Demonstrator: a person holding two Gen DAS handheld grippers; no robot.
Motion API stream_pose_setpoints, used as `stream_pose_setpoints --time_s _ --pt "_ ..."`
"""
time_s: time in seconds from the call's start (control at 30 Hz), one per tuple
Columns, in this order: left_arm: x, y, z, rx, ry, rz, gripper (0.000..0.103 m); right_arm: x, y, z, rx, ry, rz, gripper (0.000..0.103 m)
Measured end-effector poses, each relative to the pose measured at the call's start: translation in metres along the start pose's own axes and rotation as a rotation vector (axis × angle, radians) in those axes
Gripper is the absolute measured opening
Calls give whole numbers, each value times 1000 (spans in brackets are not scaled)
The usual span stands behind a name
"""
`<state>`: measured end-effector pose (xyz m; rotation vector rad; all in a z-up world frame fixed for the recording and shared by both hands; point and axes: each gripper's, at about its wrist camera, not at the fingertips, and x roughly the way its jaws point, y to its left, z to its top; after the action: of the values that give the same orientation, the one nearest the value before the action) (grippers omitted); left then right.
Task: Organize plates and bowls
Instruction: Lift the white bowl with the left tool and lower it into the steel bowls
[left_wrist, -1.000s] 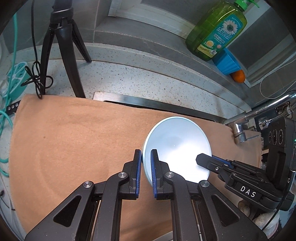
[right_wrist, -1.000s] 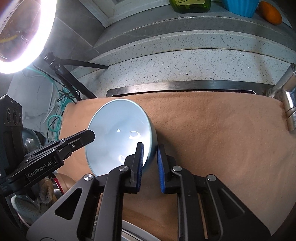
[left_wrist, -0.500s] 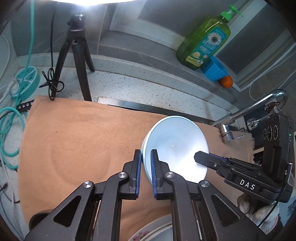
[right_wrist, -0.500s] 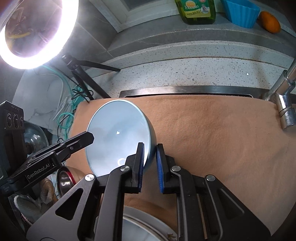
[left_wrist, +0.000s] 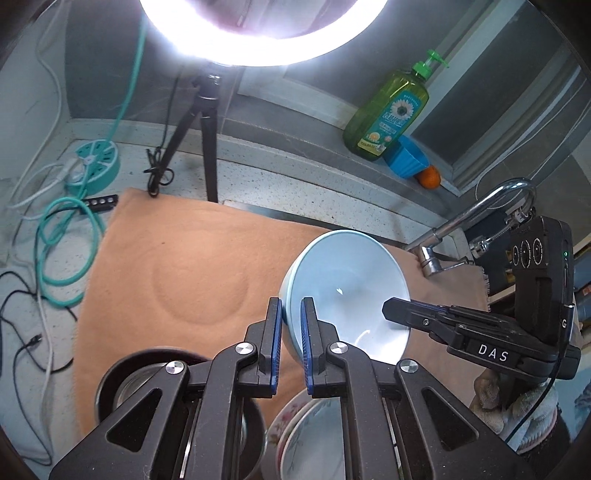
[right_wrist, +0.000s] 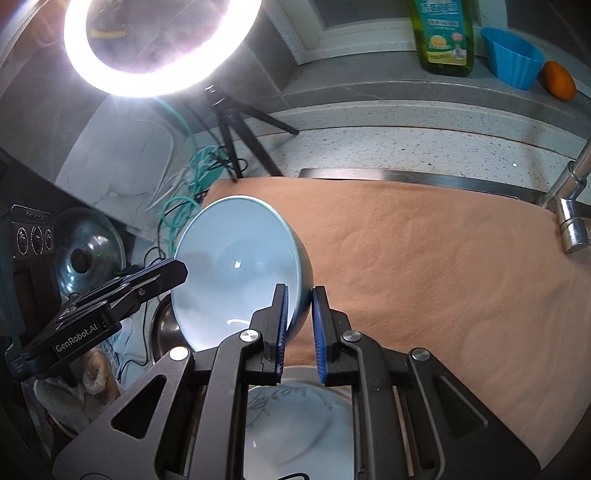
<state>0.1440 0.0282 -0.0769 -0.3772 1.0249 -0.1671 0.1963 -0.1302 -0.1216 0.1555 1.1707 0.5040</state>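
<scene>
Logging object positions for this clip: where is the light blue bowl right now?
The light blue bowl is held above the orange cloth, its rim pinched by the left gripper and the right gripper on opposite sides.

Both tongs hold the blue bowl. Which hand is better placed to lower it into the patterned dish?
Right, probably: the right tongs grip the blue bowl above the patterned dish; the left tongs hang partly over a steel pot.

free: orange cloth (left_wrist: 192, 266) | blocked: tripod (left_wrist: 207, 122), faucet (left_wrist: 480, 218)
</scene>
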Motion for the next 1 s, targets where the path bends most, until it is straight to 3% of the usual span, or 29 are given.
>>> stream_pose_setpoints --time_s 0.5,1.0 --pt "-52 58 -50 -112 -33 43 8 31 77 -35 -128 99 78 13" --pt "-51 95 -78 -190 13 83 8 73 105 -53 -185 187 73 13"
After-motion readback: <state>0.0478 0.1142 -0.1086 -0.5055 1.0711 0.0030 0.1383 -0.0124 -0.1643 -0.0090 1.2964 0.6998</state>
